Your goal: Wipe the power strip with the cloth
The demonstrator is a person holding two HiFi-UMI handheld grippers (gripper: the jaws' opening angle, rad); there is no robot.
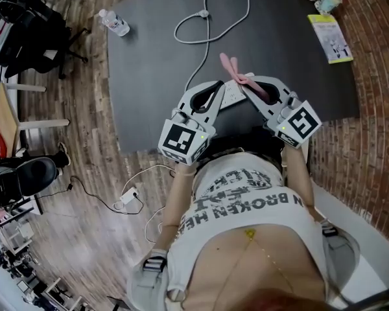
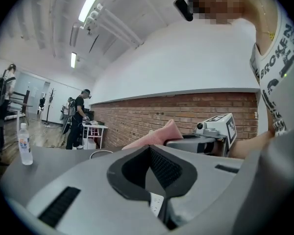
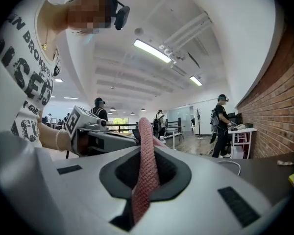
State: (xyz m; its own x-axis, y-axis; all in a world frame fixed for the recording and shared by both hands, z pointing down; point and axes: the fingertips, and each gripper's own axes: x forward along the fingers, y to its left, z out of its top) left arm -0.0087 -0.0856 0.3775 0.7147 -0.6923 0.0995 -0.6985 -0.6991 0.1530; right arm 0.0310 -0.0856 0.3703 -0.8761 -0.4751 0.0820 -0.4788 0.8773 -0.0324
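Seen from above, a person stood at a dark table (image 1: 149, 76) with a gripper in each hand, both held out roughly level in front of the body.

The left gripper (image 1: 218, 91) had its jaws closed tight on a white power strip (image 1: 231, 97). In the left gripper view, the strip's socket face showed pinched between the jaws. The strip sat near the table's close edge and appeared to be raised off the surface. Its grey cord (image 1: 211, 18) trailed away in a loop across the tabletop.

The right gripper (image 1: 247, 84) had its jaws closed on a pink cloth (image 1: 234, 70). The right gripper view showed the cloth clamped as a narrow folded strip, standing up past the jaw tips.

The two grippers angled towards each other, their tips close together. The cloth's free end lay just beside the strip's far end. Whether cloth and strip touched could not be told.

A water bottle (image 1: 114, 23) lay at the table's far left. A paper cup (image 1: 329, 0) and a leaflet (image 1: 330, 37) sat at its far right.

By the look of it, both things had been picked up and brought together, so the setting-up was done. No sign showed that any face of the strip had been rubbed. The wiping itself probably remained to be done, along the strip's length and sides.
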